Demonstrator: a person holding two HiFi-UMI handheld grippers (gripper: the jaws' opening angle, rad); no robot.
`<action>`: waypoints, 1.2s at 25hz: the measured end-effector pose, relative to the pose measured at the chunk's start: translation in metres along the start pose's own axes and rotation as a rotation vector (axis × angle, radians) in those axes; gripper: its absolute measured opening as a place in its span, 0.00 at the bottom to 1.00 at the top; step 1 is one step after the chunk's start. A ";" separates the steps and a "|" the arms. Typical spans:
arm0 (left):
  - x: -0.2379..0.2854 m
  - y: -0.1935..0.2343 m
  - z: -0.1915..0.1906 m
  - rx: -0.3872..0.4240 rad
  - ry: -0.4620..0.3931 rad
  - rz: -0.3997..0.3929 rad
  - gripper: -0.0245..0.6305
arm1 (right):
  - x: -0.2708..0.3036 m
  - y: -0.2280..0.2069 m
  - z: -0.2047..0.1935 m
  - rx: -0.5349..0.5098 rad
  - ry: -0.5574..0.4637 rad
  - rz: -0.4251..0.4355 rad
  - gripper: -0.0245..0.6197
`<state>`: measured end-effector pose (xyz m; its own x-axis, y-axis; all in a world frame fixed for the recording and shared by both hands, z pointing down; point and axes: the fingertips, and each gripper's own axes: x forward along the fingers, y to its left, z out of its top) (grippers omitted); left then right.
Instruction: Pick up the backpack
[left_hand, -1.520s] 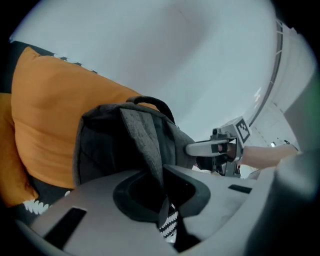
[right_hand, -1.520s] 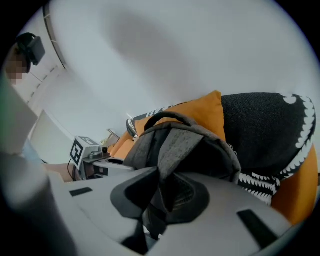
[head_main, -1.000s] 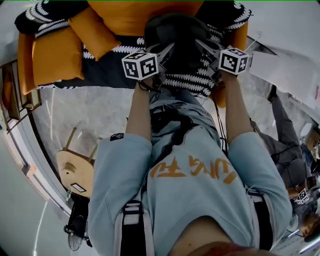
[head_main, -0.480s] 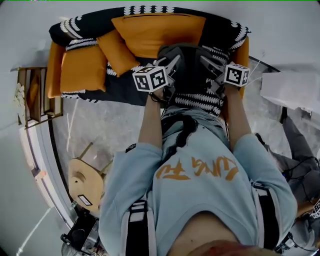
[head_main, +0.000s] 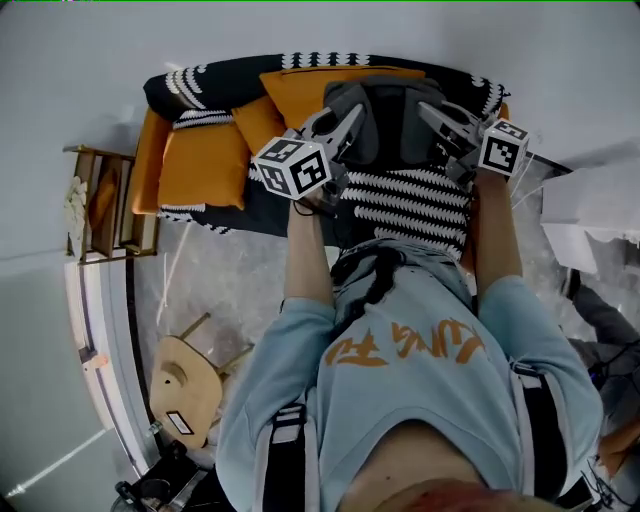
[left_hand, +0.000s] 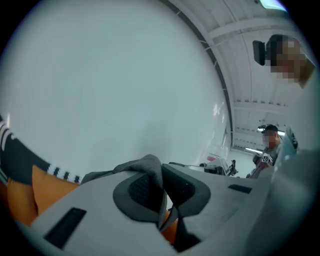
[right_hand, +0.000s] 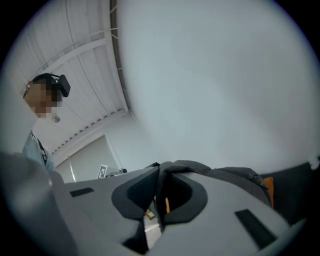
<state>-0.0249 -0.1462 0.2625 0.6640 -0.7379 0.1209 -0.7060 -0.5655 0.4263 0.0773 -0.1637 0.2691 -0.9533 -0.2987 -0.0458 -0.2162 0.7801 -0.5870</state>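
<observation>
A dark grey backpack (head_main: 392, 125) hangs between two hand-held grippers at the far side of the scene. It is held over an orange sofa (head_main: 200, 170) draped with a black-and-white striped blanket (head_main: 410, 205). The left gripper (head_main: 343, 127) is pinched almost closed on a fold of cloth at the bag's left upper edge, and the left gripper view shows grey fabric bunched between its pads (left_hand: 137, 190). The right gripper (head_main: 447, 120) is clamped just as narrowly on the bag's right upper edge. Whether the bag's bottom hangs clear of the seat cannot be told from here. The bag looks soft and limp, likely to sag and swing from wherever it is taken. Its weight is unknown, though it appears slack rather than stuffed. Thin folds of smooth fabric could creep out of a narrow pinch, so a seam, the top handle or a shoulder strap would probably give surer purchase, with both sides sharing the load.
</observation>
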 end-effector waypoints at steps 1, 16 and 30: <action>-0.003 -0.007 0.011 0.051 -0.012 -0.015 0.11 | 0.000 0.008 0.011 -0.040 -0.020 0.015 0.11; -0.058 -0.073 0.079 0.454 -0.251 -0.100 0.11 | -0.001 0.099 0.060 -0.414 -0.112 0.211 0.11; -0.086 -0.083 0.080 0.397 -0.235 -0.103 0.11 | 0.004 0.121 0.063 -0.343 -0.069 0.213 0.11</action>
<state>-0.0428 -0.0651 0.1449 0.6939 -0.7083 -0.1294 -0.7096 -0.7032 0.0442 0.0606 -0.1046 0.1472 -0.9703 -0.1374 -0.1988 -0.0840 0.9631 -0.2556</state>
